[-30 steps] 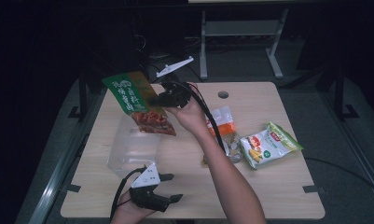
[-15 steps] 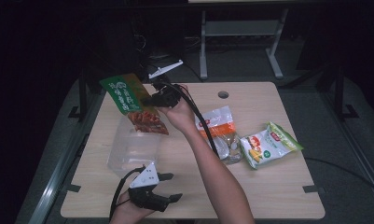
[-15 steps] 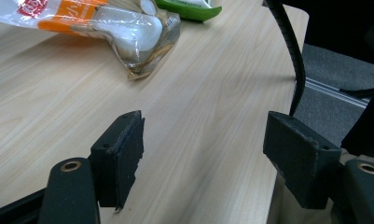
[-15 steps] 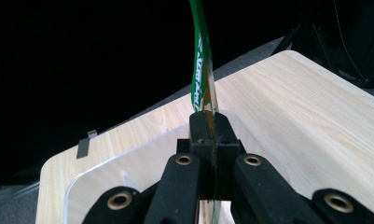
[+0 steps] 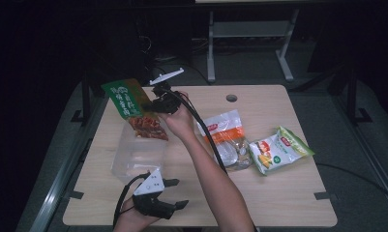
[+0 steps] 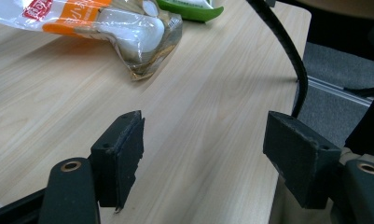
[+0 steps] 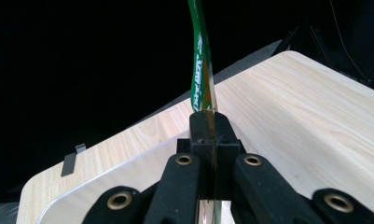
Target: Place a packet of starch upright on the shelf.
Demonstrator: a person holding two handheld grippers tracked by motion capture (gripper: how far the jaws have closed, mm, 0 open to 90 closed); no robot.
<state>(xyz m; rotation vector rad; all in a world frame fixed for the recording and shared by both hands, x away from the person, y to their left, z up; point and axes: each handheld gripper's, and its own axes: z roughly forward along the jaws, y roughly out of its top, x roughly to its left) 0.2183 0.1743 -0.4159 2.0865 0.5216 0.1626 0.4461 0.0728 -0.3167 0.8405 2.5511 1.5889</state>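
Note:
A green snack bag (image 5: 127,100) with red contents showing at its lower end hangs tilted over a clear plastic container (image 5: 137,155) on the left of the table. My right gripper (image 5: 156,103) is shut on the bag's edge. In the right gripper view the jaws (image 7: 207,122) pinch the thin green bag (image 7: 200,65) edge-on, above the container's rim (image 7: 105,179). My left gripper (image 5: 179,193) rests near the table's front edge. Its jaws (image 6: 205,140) stand open with only bare wood between them.
A white and orange food bag (image 5: 223,130) and a green and yellow snack bag (image 5: 278,150) lie right of centre on the wooden table (image 5: 278,203). The right gripper's cable (image 5: 208,137) runs along the forearm. A round hole (image 5: 231,98) sits near the far edge.
My right gripper has carried the green bag left and a little lower, over the clear container. The left gripper has stayed where it was.

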